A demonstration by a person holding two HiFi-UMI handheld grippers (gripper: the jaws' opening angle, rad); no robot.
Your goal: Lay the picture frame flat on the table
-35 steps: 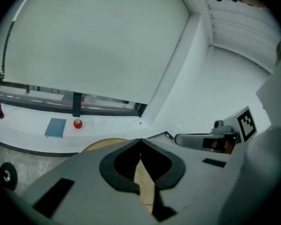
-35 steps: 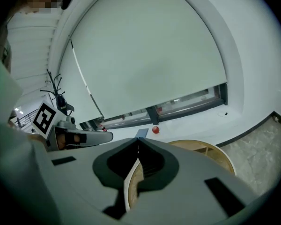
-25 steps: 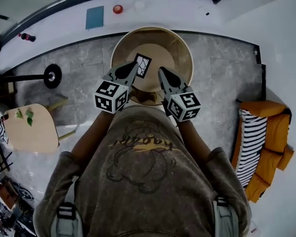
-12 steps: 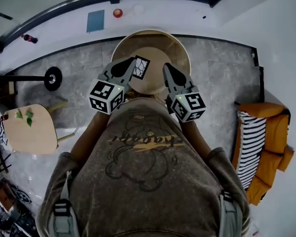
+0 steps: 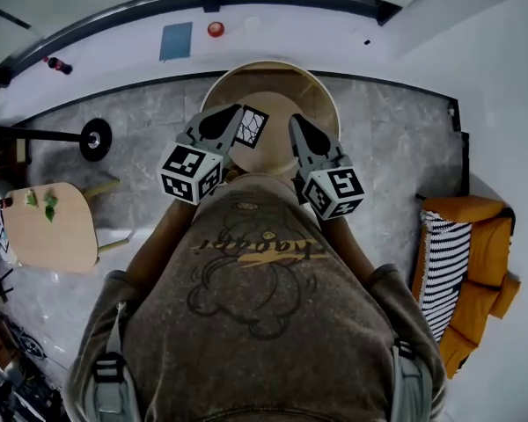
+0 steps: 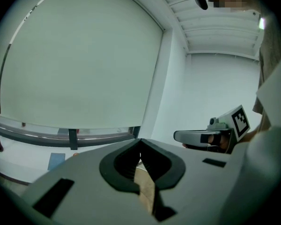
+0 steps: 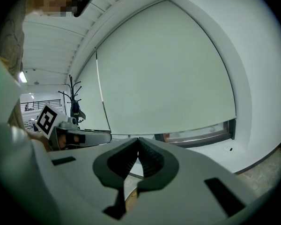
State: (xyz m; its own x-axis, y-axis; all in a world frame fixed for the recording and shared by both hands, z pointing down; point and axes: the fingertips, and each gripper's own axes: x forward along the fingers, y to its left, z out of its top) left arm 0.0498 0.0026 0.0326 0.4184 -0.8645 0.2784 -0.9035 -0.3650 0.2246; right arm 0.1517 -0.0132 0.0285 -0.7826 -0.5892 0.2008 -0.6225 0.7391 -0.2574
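The left gripper [image 5: 238, 112] and right gripper [image 5: 293, 121] have risen slightly over the round light-wood surface [image 5: 321, 95], both closed and empty. The black-edged picture frame [image 5: 252, 127] sits there, just beside the left gripper's tip.

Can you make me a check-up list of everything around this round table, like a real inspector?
Surface: round wooden table, bare light wood.
Job's things: picture frame on the table, face showing from above; whether it lies fully flat, cannot tell.
Clutter: nothing seen.
Grippers: left gripper shut, empty, close beside the frame; right gripper shut, empty, apart from the frame.
Cables: nothing seen.
Surroundings: grey floor, orange sofa, small side table, black round stand base.
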